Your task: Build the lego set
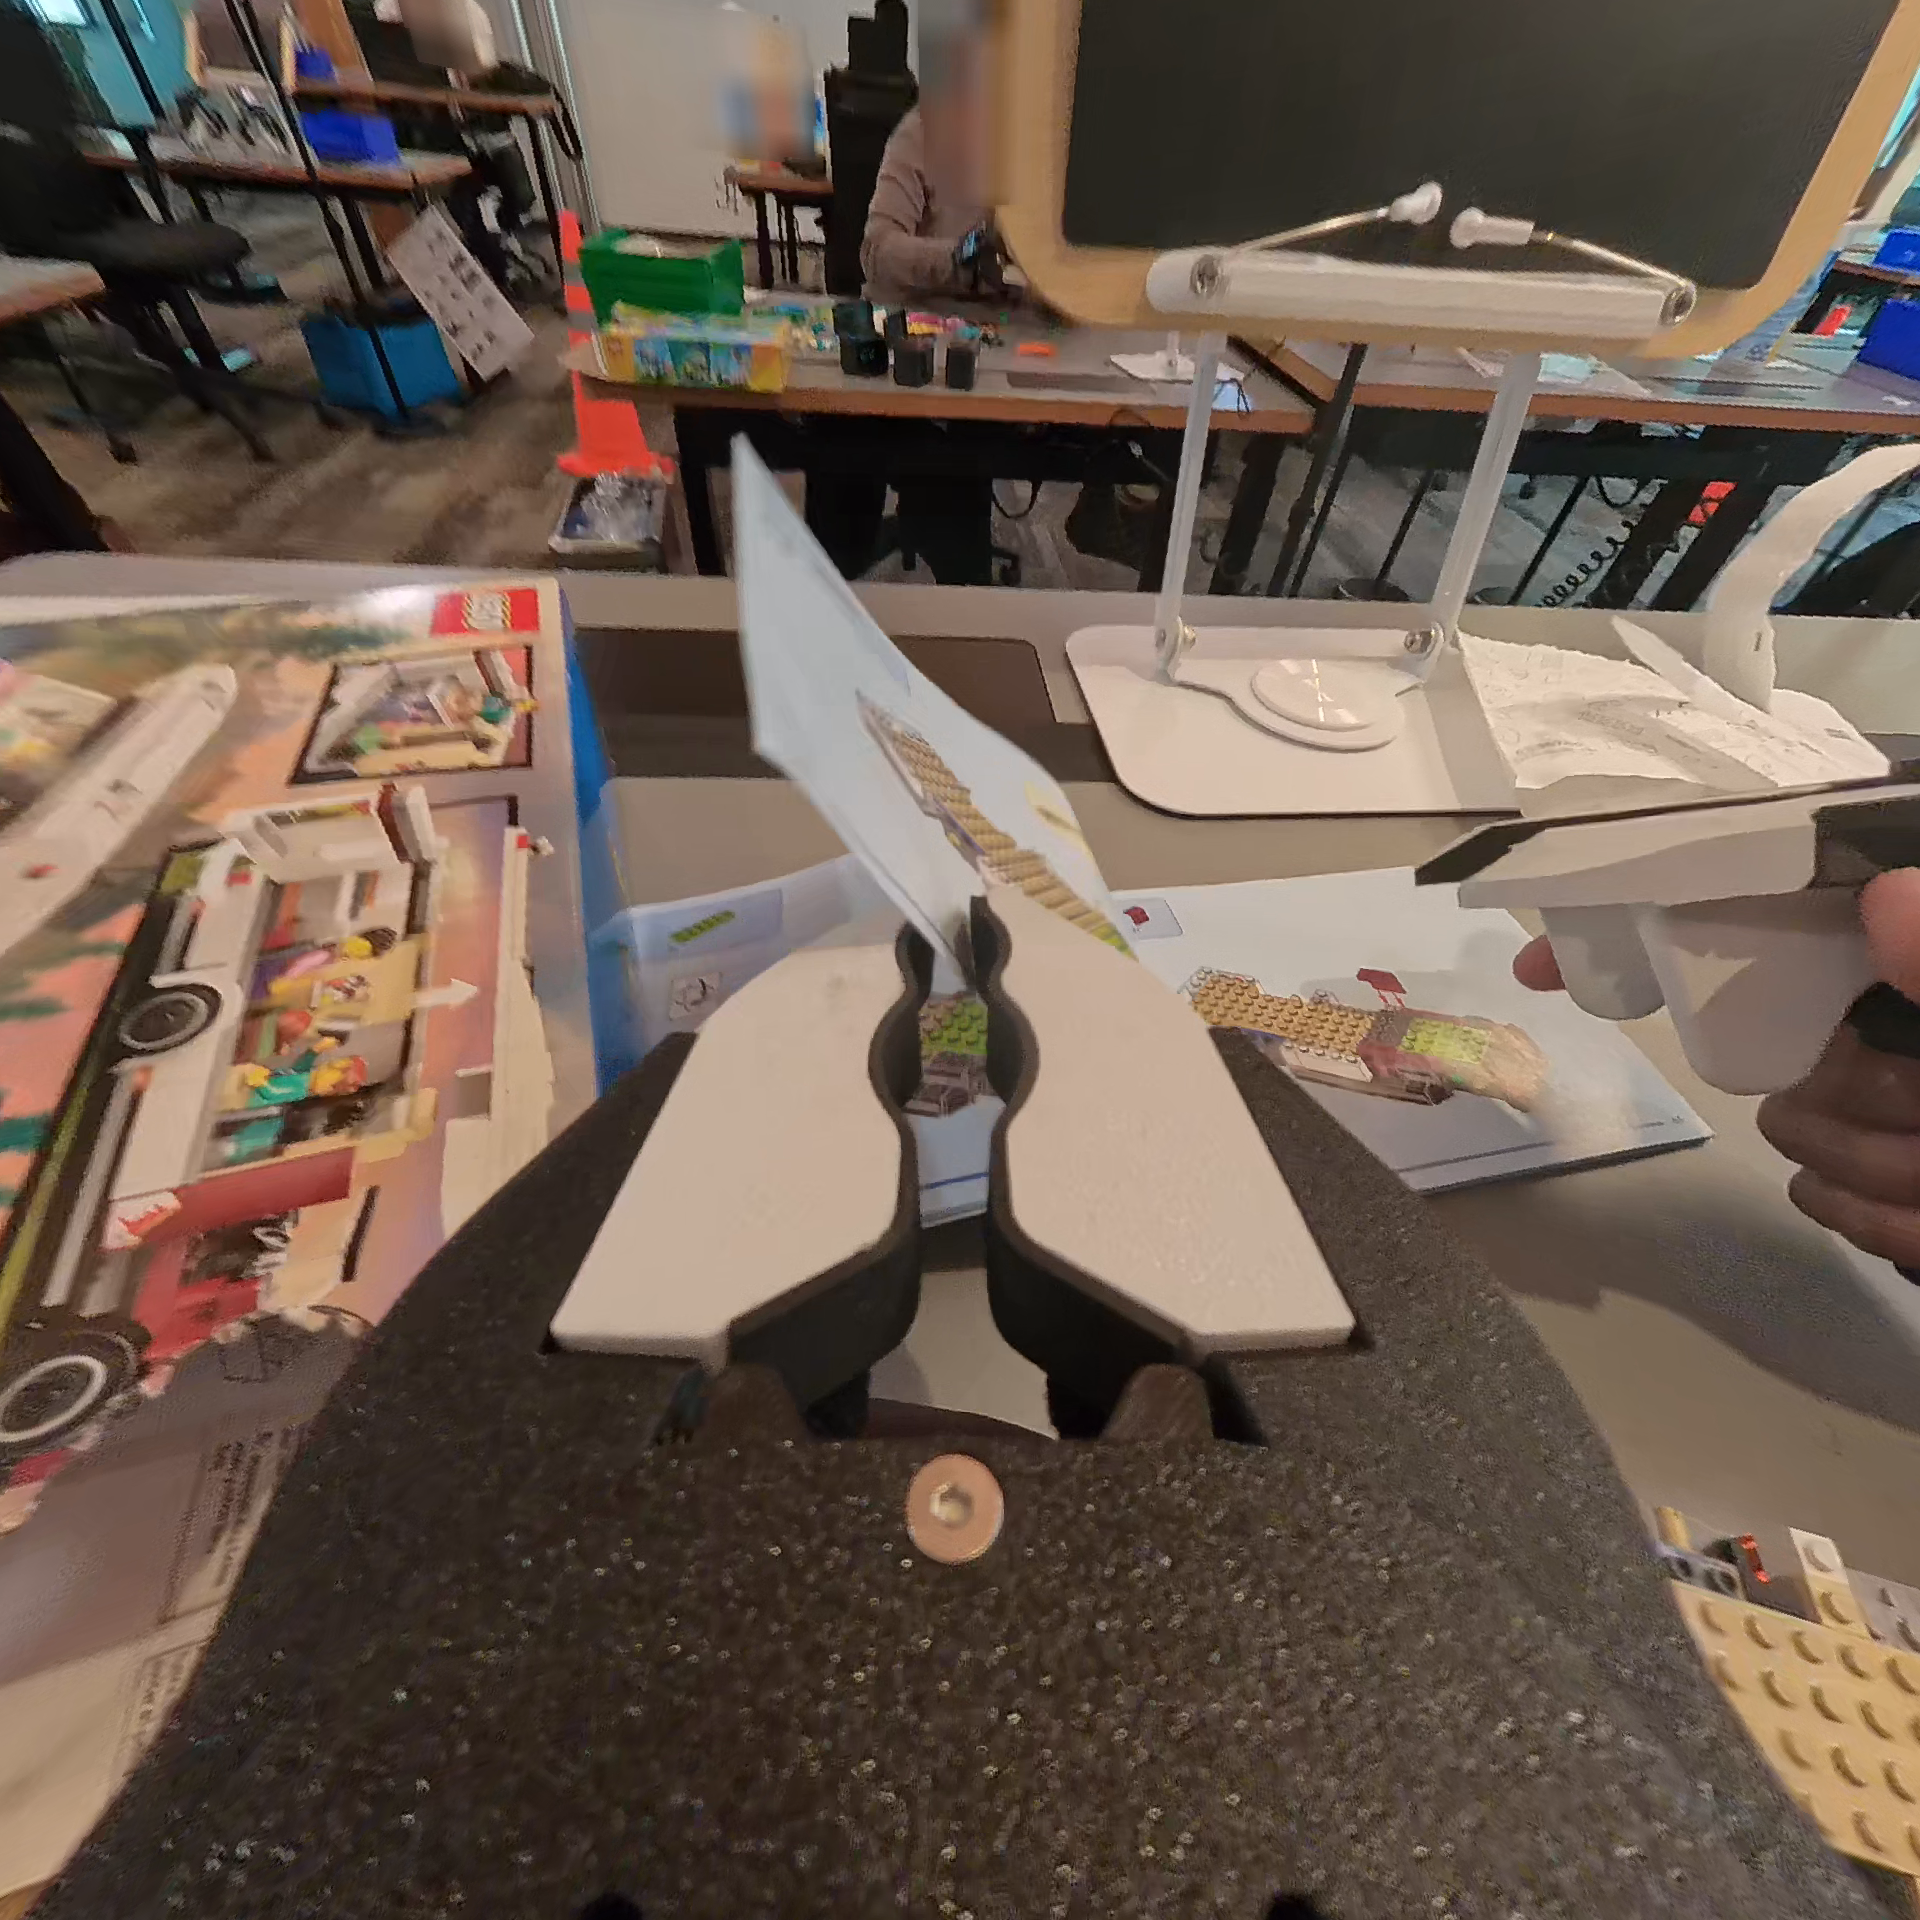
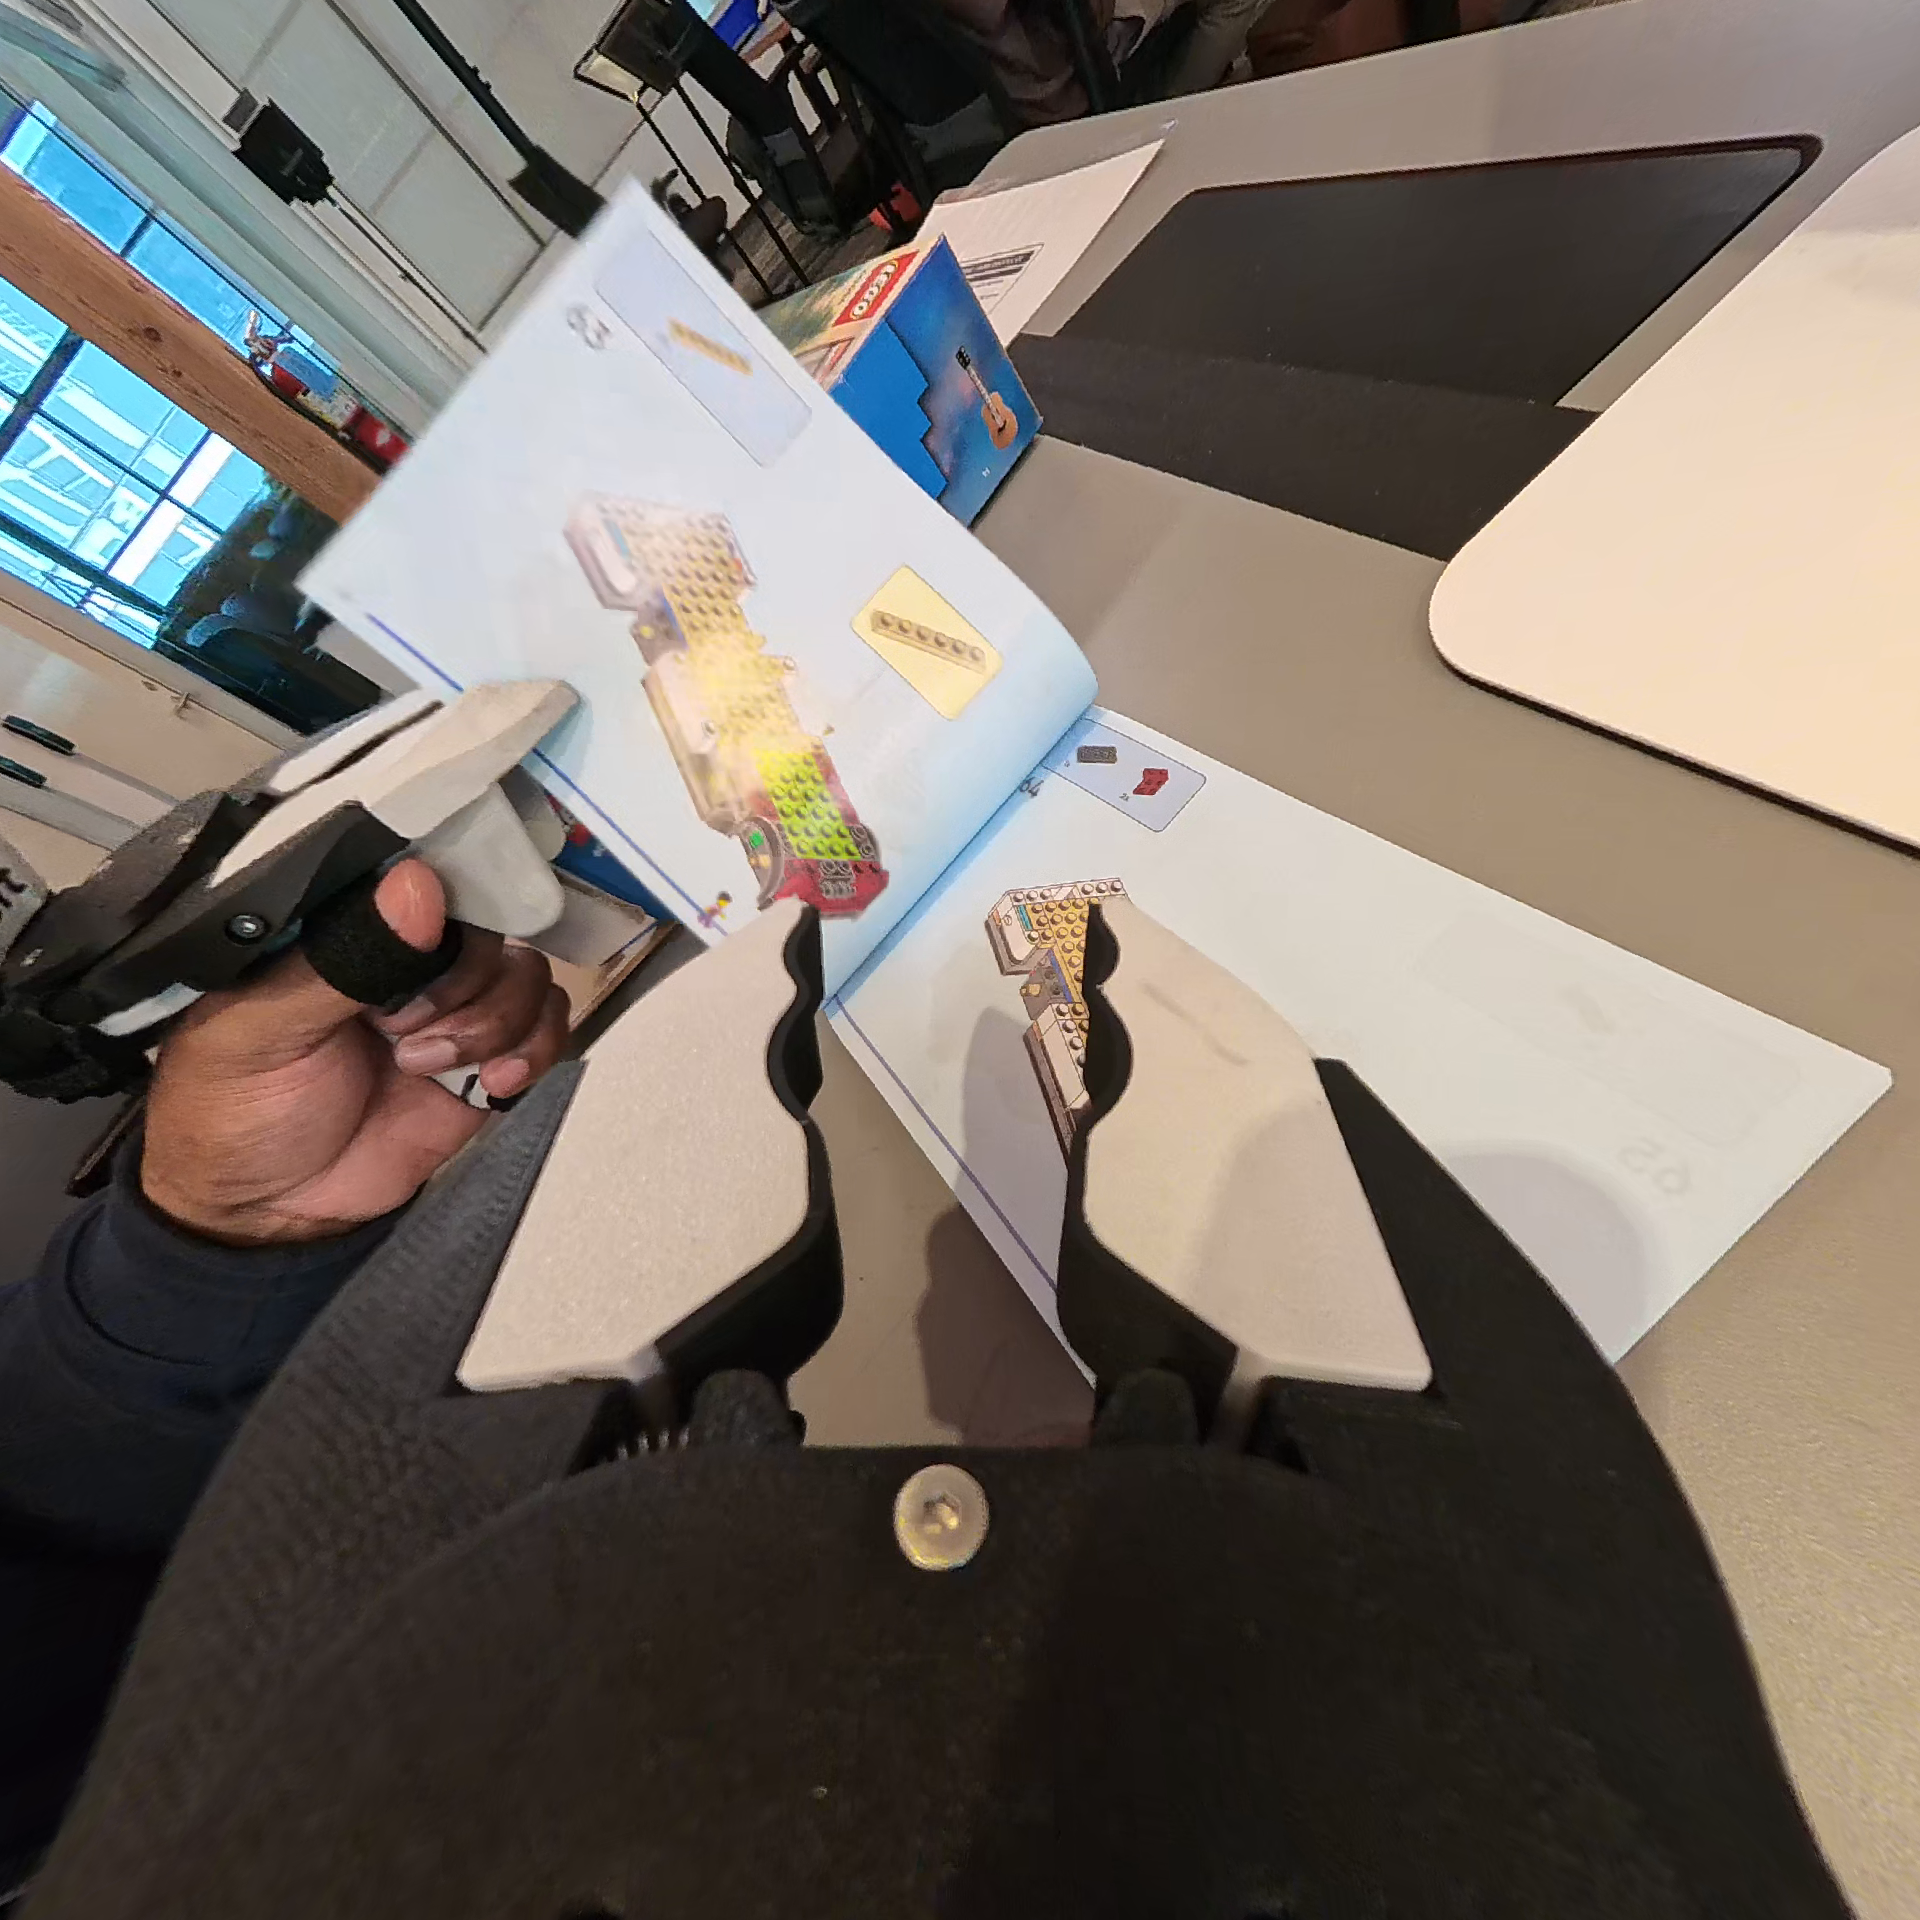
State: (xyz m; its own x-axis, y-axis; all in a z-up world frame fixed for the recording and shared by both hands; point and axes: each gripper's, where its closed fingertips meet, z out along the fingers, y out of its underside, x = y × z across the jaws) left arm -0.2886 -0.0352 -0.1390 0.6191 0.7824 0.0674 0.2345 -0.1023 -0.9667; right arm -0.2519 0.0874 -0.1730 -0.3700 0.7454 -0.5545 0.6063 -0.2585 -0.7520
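An open brick-building instruction booklet (image 1: pixel 1403 966) lies on the grey table (image 1: pixel 1195 831). My left gripper (image 1: pixel 948 930) is shut on the bottom edge of one page (image 1: pixel 862 707) and holds that page lifted and tilted up from the booklet. In the right wrist view the left gripper (image 2: pixel 540 707) pinches the raised page (image 2: pixel 623 499) at its edge. My right gripper (image 2: pixel 951 925) is open and empty. It hovers just above the flat right-hand page (image 2: pixel 1455 987), near the spine. It also shows in the left wrist view (image 1: pixel 1455 862), at the right.
A large toy brick set box (image 1: pixel 260 935) lies left of the booklet, and also shows in the right wrist view (image 2: pixel 925 353). A white stand base (image 1: pixel 1247 748) with a framed dark board stands behind. Crumpled paper (image 1: pixel 1621 717) lies far right. A tan studded plate (image 1: pixel 1818 1704) sits near right.
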